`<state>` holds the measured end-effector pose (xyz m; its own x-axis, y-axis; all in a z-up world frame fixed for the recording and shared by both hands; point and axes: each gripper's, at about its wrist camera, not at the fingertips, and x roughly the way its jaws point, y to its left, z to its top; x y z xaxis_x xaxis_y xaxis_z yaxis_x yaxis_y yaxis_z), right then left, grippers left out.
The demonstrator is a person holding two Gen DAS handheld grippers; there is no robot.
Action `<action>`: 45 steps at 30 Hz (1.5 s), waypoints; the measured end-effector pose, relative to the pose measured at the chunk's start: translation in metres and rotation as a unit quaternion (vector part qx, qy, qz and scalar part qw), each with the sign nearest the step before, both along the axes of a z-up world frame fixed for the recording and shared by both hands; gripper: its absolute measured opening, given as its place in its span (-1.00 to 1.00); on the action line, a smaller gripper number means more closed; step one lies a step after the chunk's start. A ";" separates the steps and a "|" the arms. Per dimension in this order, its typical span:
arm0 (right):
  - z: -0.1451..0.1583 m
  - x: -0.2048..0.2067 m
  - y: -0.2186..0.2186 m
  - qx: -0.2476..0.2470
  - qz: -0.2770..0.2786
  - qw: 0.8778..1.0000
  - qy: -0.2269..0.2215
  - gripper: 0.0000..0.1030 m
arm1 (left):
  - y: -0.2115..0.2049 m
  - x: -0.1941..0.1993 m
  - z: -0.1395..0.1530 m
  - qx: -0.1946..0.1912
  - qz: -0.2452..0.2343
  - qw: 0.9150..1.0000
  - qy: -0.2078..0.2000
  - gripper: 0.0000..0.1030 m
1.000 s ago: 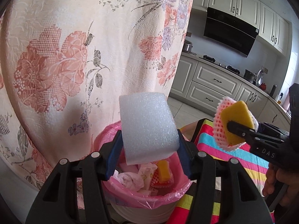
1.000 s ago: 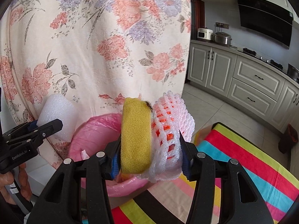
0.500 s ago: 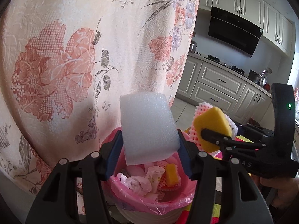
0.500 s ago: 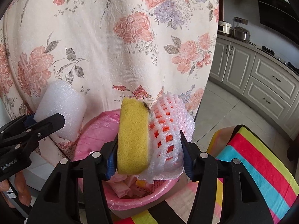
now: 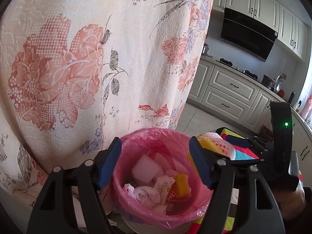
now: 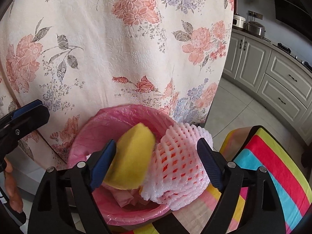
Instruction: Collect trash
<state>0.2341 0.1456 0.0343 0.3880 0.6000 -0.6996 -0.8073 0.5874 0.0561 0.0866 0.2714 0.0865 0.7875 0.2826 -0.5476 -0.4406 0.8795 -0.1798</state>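
Trash, four lots, at a bin with a pink liner [image 5: 124, 191], lower centre of both wrist views. Lot one: white foam block [image 5: 145, 168], lying inside the bin on crumpled white wrappers [image 5: 148, 195], beside a small yellow sponge piece [image 5: 181, 184]. Lot two: yellow sponge [image 6: 132, 161], tilted over the bin's mouth, lower centre of the right view. Lot three: white foam fruit net [image 6: 181, 167] with orange showing through its mesh, just right of the sponge, over the bin's right rim. Left gripper [image 5: 155, 162]: jaws have just been opening, stand apart above the bin, nothing between them. Right gripper [image 6: 157, 165]: jaws have just been opening, now wide; sponge and net sit between them; whether the pads touch them cannot be told. Surroundings: floral cloth [image 5: 81, 62] hanging behind the bin, upper left; striped multicolour mat [image 6: 273, 171], lower right; kitchen cabinets [image 5: 232, 89], right.
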 end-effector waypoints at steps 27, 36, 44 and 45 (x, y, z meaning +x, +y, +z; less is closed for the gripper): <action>0.012 -0.024 -0.086 0.031 -0.074 0.996 -0.032 0.68 | -0.029 -0.022 -0.012 -0.002 -0.031 0.999 0.016 0.58; 0.002 -0.073 -0.136 0.063 -0.116 0.990 -0.057 0.68 | -0.053 -0.054 -0.035 0.001 -0.052 0.998 0.037 0.90; 0.001 -0.095 -0.136 0.067 -0.102 0.991 -0.047 0.68 | -0.054 -0.071 -0.030 -0.005 -0.052 0.998 0.029 0.90; 0.002 -0.097 -0.135 0.066 -0.099 0.992 -0.050 0.68 | -0.053 -0.072 -0.029 -0.006 -0.055 0.998 0.028 0.90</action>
<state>0.1375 0.0106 0.0367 0.5708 0.5884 -0.5727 -0.6818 0.7283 0.0688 0.0149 0.2184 0.0571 0.7810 0.1906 -0.5948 -0.3520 0.9209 -0.1672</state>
